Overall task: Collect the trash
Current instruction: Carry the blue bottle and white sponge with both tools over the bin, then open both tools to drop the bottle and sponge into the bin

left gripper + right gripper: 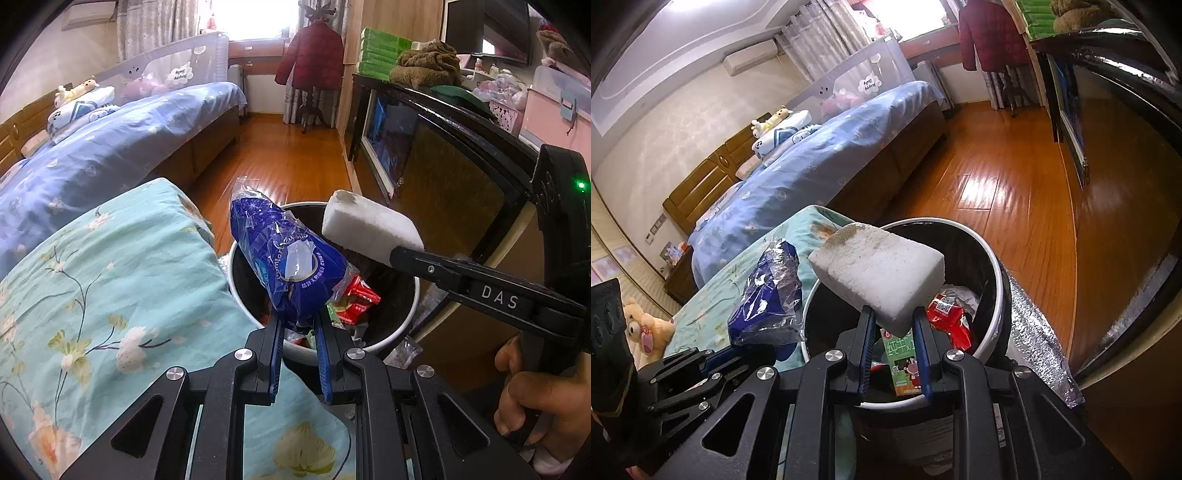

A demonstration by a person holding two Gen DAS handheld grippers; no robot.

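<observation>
So there's one trash bin (991, 273), white rim with a black liner, sitting on the wood floor (1015, 177) right beside the teal floral quilt (92, 277). Two grippers, each pinching one piece of trash over it: the left gripper (297, 325) is clamped on one crinkly blue plastic bag (288, 266), the right gripper (894, 317) is squeezing one white foam block (875, 273). Already inside the bin: one red wrapper (951, 317) and one green carton (901, 358).
</observation>
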